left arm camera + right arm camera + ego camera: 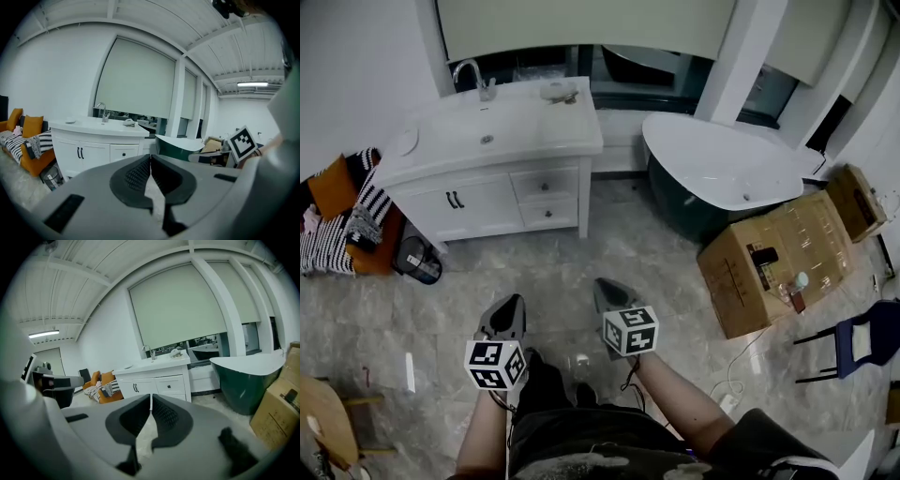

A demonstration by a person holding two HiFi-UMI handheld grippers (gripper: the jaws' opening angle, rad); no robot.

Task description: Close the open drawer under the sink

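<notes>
Drawers [547,198]: two, stacked, in the right part of the white vanity [420,184], below the sink [487,139]. Flat white fronts, one small dark knob each. Both fronts look flush with the cabinet face. They lie ahead of both grippers and well apart from them, across bare floor [609,244].

Writing: the print on the cardboard box [773,258], ahead-right of the right gripper [602,285], is too small to read. Each gripper's cube [630,330] bears black-and-white square markers.

Vanity top smooth and white, with a curved chrome tap [473,77] at the back. Cupboard door left of the drawers with two dark bar handles. Green tub [722,173] with a white rim, ahead-right. Orange sofa [336,187] with a striped throw [358,217], far left of the left gripper [514,302]. Floor grey, marbled stone.

Both grippers held low and side by side on bare forearms [680,394], pointing towards the vanity and slightly down. Left jaws together, ribbed dark pads meeting at the tips, nothing between. Right jaws likewise closed and empty.
</notes>
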